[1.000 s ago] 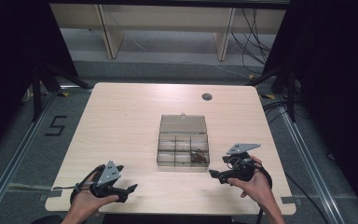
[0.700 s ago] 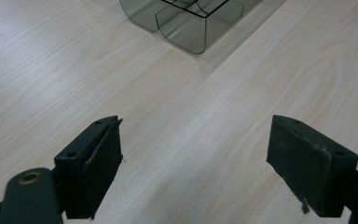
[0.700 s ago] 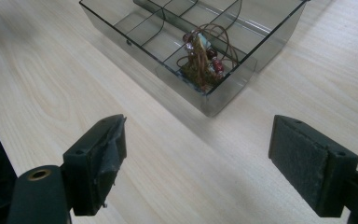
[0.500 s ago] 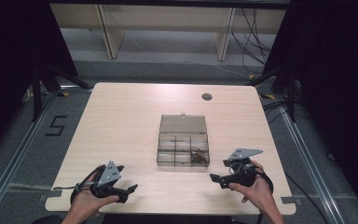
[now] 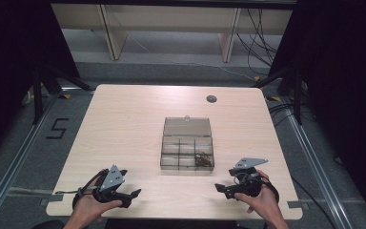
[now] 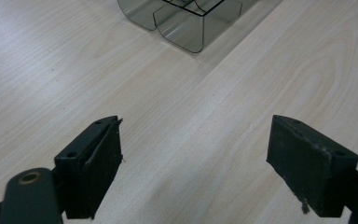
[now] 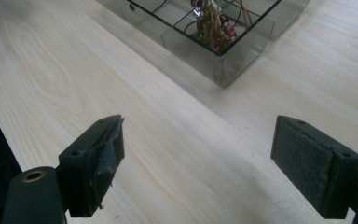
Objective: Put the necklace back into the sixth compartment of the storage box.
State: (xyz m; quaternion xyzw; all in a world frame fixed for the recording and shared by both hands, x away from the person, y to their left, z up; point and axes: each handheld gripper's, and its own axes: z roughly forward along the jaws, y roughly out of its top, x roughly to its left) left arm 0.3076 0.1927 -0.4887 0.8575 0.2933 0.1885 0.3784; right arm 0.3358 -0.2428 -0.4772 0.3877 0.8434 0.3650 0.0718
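1. High view: a clear compartment box sits near the middle of the wooden table, its lid swung open toward the far edge, so box and lid together run from near to far. A tangle of small brownish items lies in its near right compartment. Bare tabletop surrounds the box on all sides. The left gripper and right gripper rest at the near edge, well apart from the box, tips pointing inward.
2. Left gripper view: the jaws stand spread over bare wood, holding nothing; the box's rounded corner is cut off at the top.
3. Right gripper view: the jaws are likewise apart and empty. The tangle, possibly thin wires, is too blurred to name.
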